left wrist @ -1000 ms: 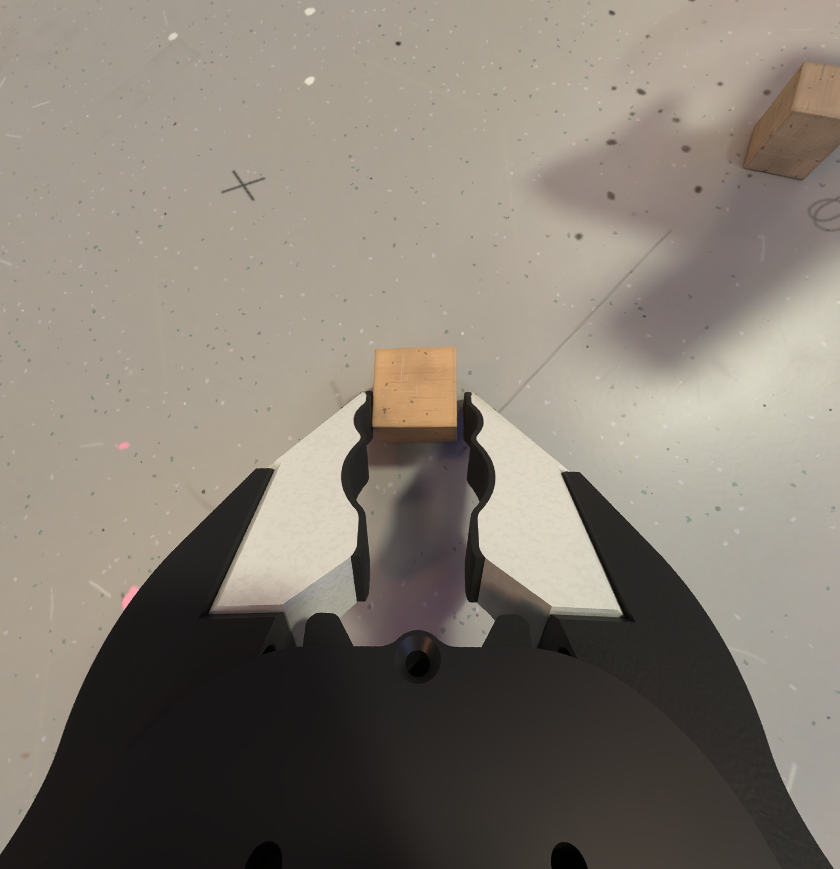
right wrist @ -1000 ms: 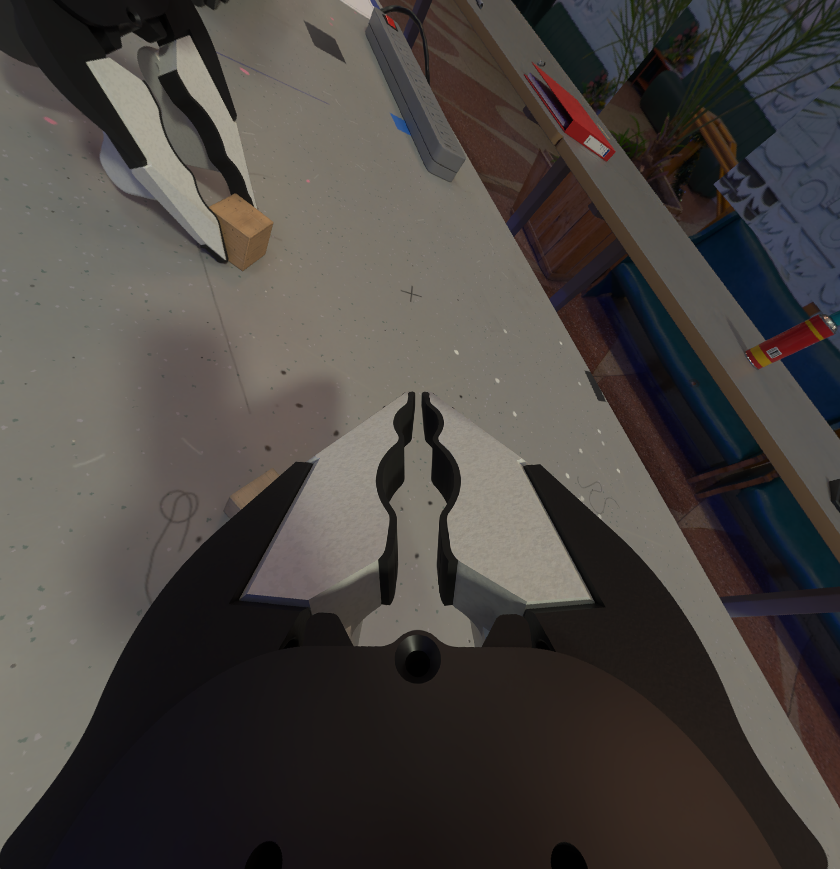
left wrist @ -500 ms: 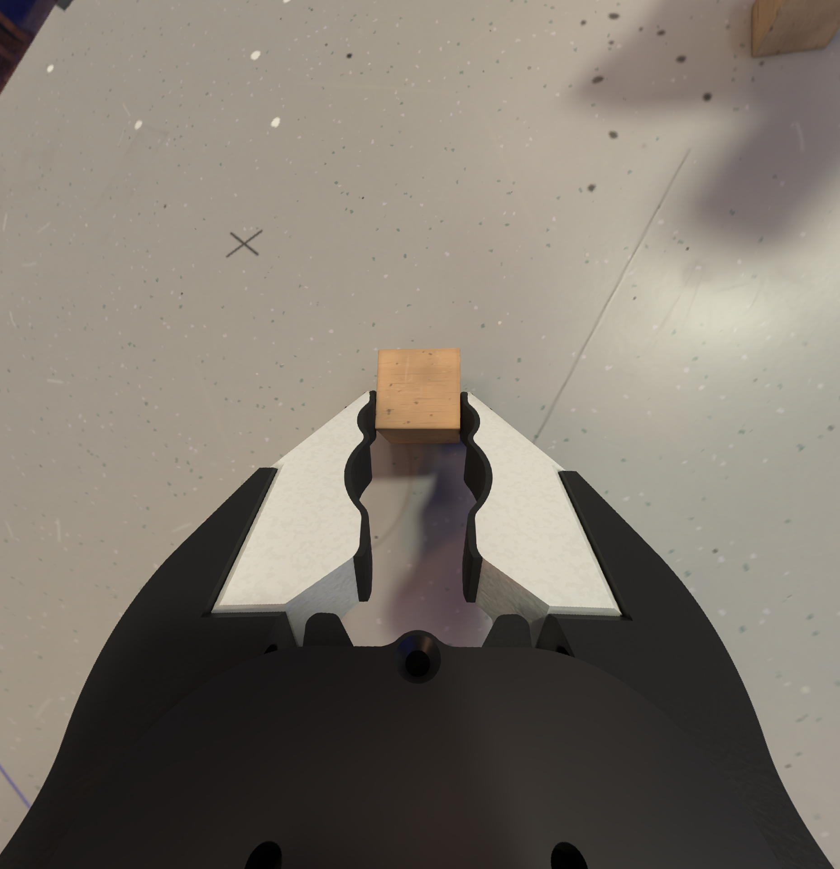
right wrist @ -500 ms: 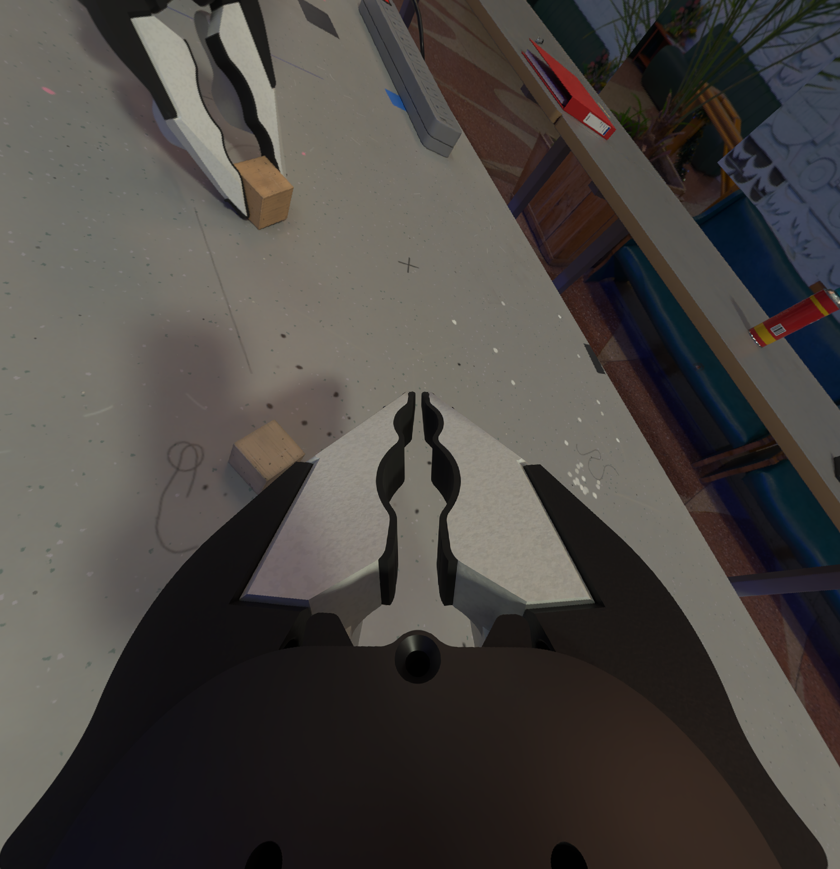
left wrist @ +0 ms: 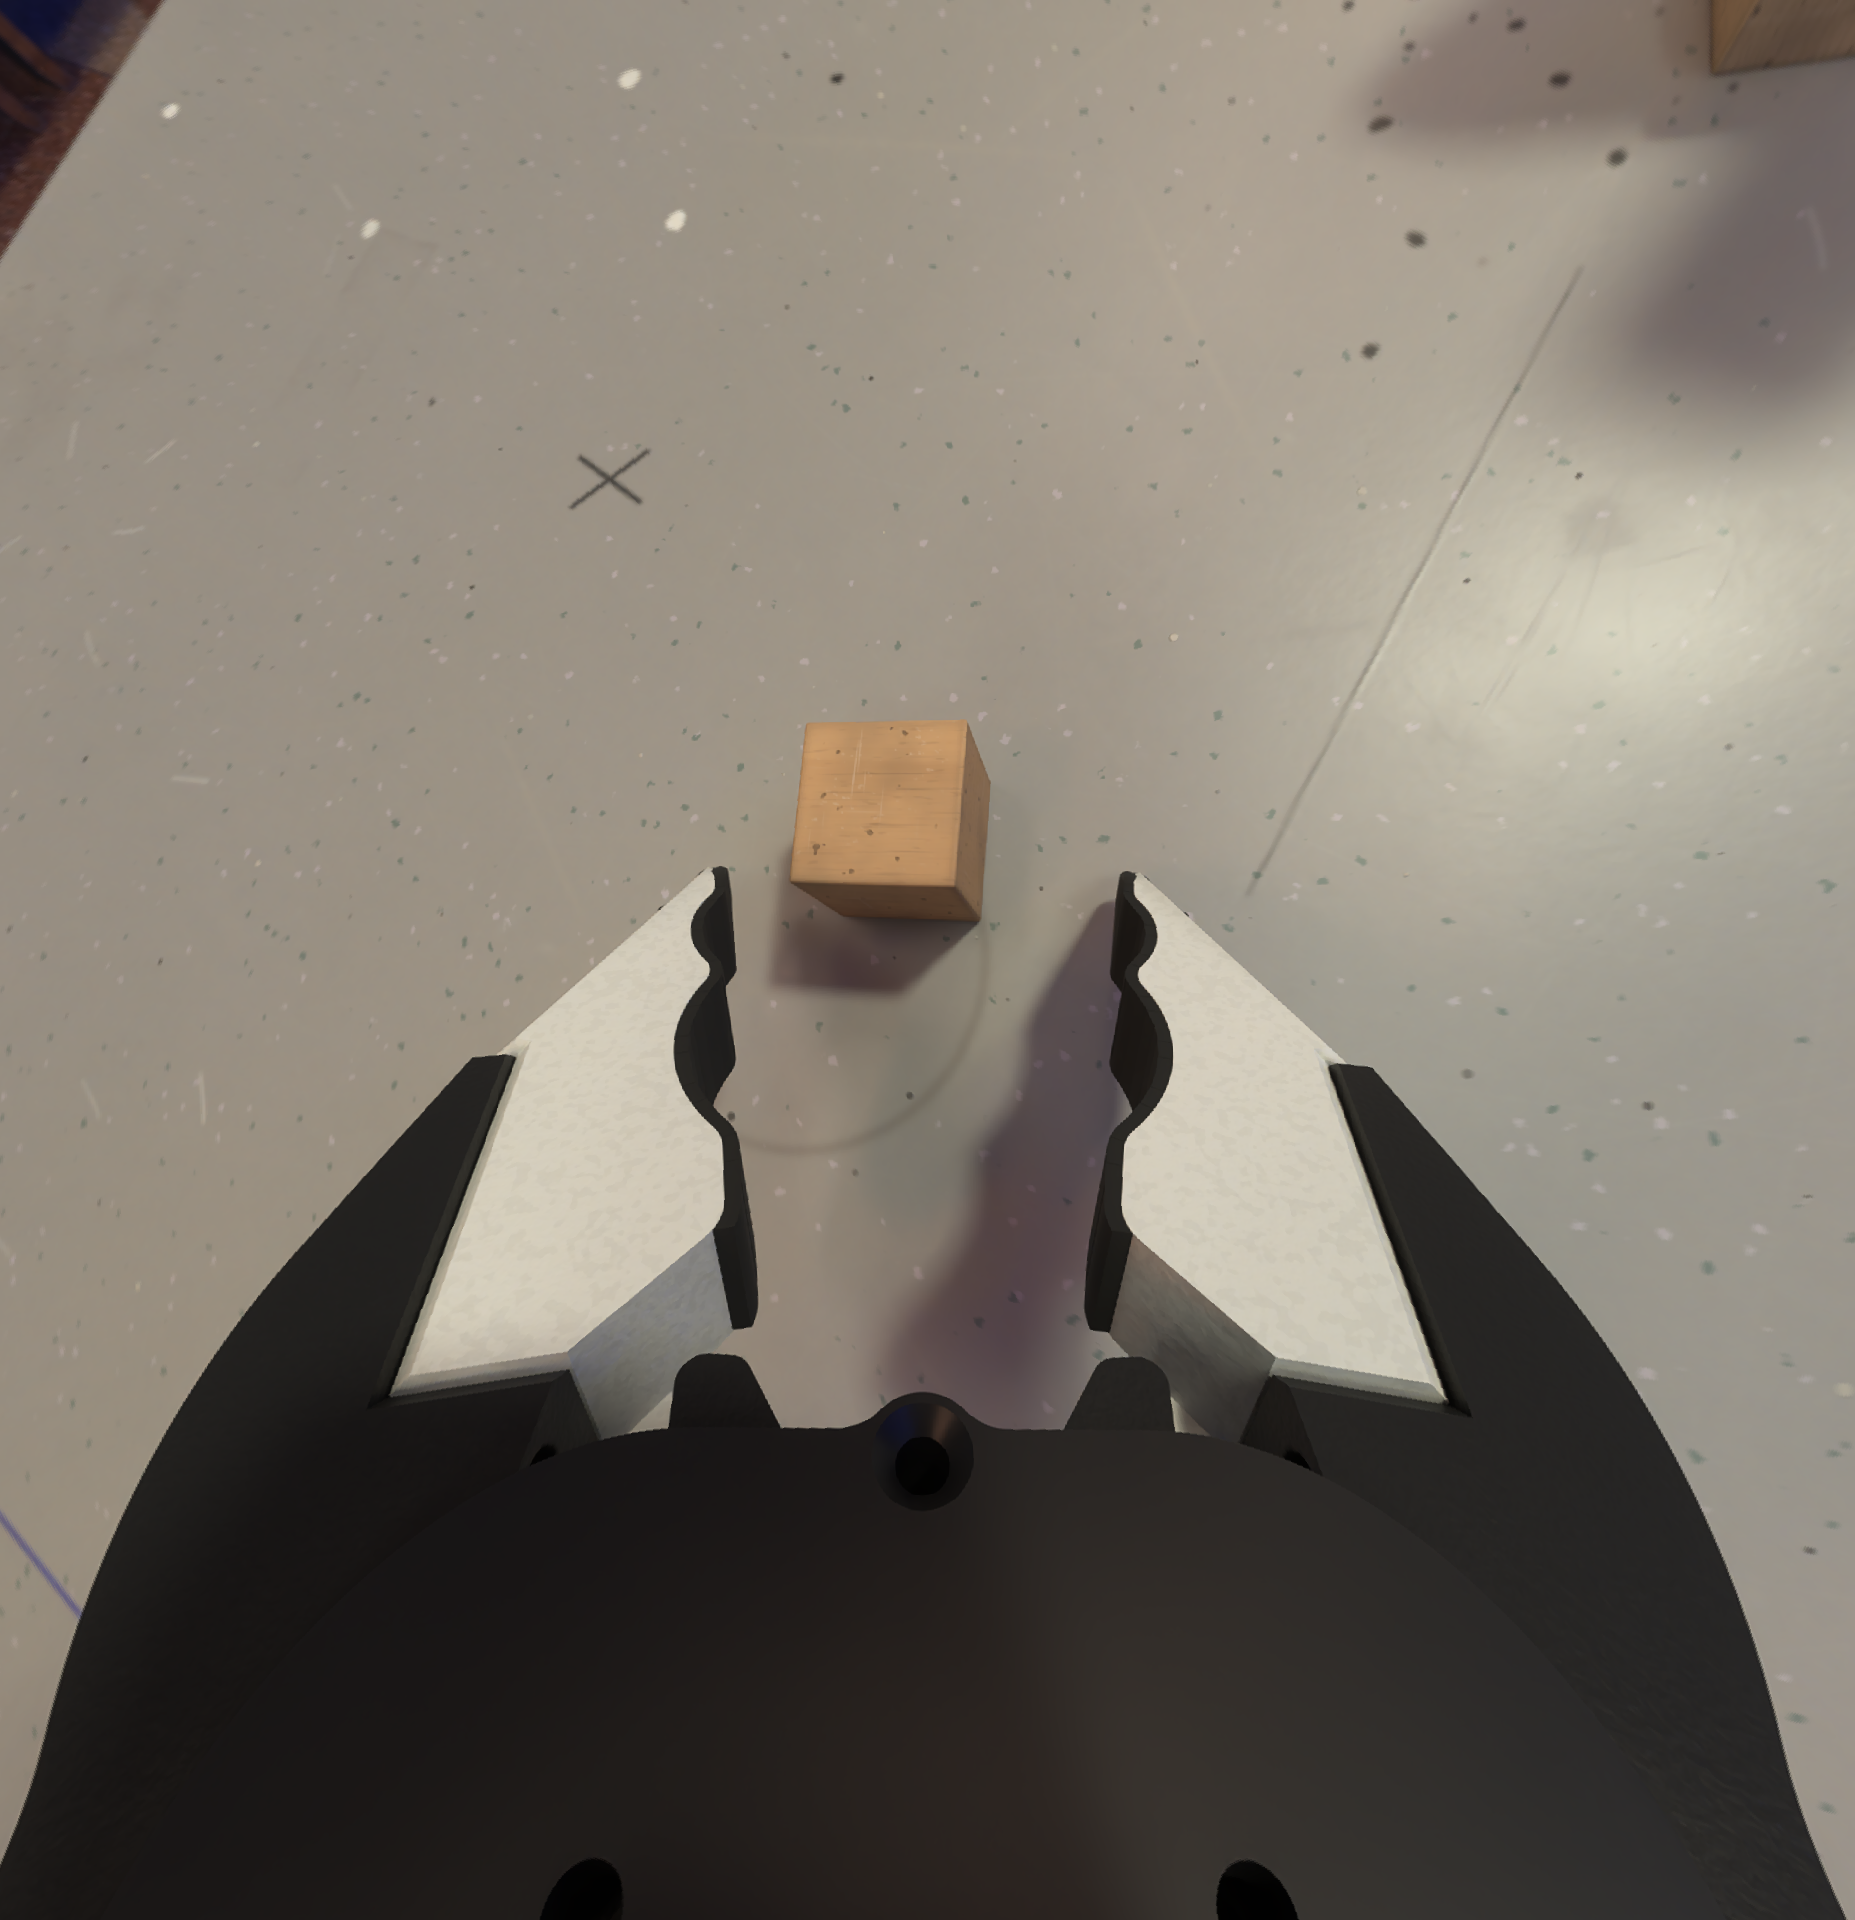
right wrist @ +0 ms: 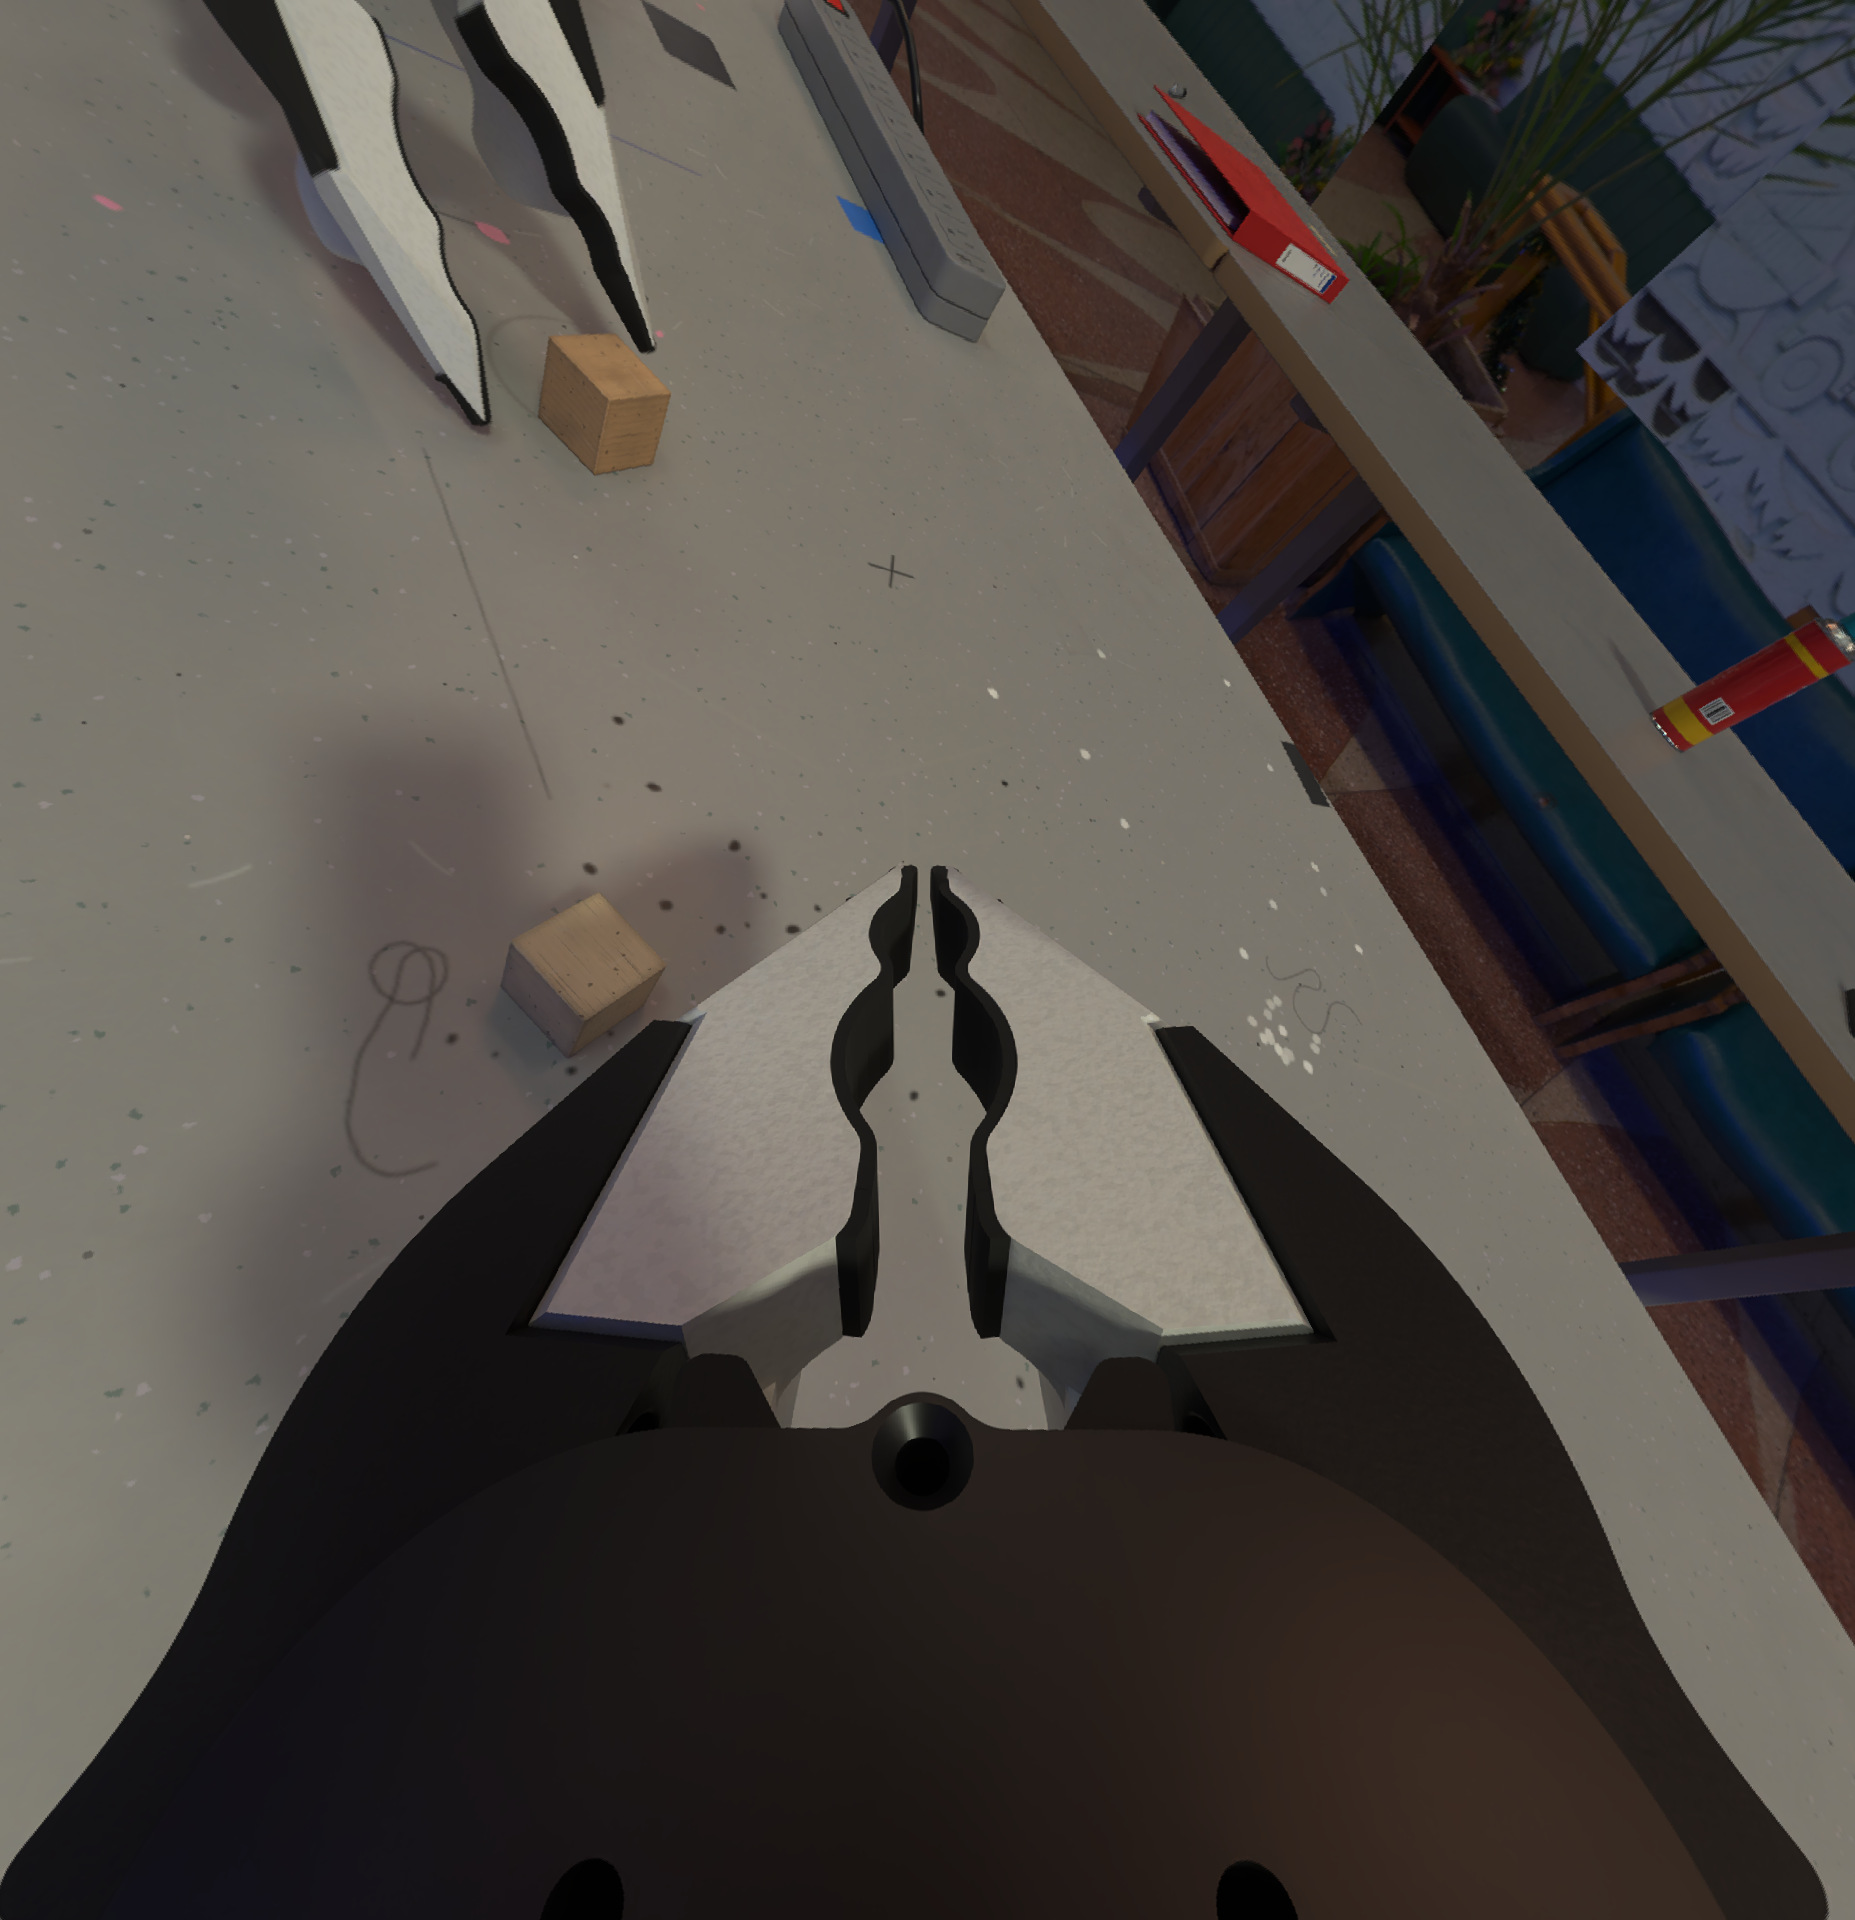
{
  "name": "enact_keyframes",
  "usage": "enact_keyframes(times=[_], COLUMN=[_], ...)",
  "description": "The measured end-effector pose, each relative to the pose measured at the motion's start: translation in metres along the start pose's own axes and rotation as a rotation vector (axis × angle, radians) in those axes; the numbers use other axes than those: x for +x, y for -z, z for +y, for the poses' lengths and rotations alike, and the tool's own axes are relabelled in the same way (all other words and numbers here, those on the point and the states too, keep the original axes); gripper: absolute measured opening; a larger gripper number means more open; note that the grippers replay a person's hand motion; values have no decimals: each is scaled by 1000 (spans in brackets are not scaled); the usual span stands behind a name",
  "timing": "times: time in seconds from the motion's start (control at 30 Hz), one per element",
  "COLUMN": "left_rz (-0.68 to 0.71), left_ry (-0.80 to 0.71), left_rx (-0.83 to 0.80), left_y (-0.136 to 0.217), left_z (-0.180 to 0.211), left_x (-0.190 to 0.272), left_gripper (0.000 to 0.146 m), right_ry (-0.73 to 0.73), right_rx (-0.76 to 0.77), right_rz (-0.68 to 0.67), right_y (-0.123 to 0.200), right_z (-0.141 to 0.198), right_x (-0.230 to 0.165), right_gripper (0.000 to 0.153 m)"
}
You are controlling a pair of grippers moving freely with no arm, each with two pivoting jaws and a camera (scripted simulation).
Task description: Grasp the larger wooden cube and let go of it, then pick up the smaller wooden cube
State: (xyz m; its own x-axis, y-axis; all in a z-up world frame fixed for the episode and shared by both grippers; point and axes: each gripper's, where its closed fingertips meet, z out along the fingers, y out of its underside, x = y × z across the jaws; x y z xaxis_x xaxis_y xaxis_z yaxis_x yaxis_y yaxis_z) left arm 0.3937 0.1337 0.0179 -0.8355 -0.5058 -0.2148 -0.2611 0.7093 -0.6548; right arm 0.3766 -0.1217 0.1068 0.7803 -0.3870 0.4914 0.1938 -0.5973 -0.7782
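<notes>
Release is what just happened: the left claw [left wrist: 921, 883], clamped on the larger wooden cube [left wrist: 887, 821] a moment ago, now gapes wide and empty, the cube resting on the desk [left wrist: 279, 675] just beyond its tips. First step looks finished. Rightward, the smaller wooden cube [right wrist: 580, 971] sits just left of the nearly closed, empty right claw [right wrist: 923, 873], nearer the desk's right edge.

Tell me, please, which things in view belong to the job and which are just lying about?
Job:
larger wooden cube
smaller wooden cube
left gripper, open
right gripper, shut

Lying about:
power strip
red binder
red tube
</notes>
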Motion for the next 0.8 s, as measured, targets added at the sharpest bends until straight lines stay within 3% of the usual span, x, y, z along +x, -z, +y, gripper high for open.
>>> enact_keyframes(times=[0.23,0.4,0.6,0.8], left_rz=[-54,8,126,213], left_ry=[48,9,-32,-113], left_rx=[141,264,325,272], left_y=[26,30,12,-18], left_z=[-40,-90,-132,-148], left_x=[15,49,103,157], left_gripper=[77,76,77,76], right_ry=[-18,-33,-50,-72], right_rx=[0,-8,-41,-73], right_rz=[16,24,38,49], right_y=[6,12,25,42], right_z=[3,7,18,32], right_x=[2,1,-1,-10], right_gripper=[3,3,3,3])
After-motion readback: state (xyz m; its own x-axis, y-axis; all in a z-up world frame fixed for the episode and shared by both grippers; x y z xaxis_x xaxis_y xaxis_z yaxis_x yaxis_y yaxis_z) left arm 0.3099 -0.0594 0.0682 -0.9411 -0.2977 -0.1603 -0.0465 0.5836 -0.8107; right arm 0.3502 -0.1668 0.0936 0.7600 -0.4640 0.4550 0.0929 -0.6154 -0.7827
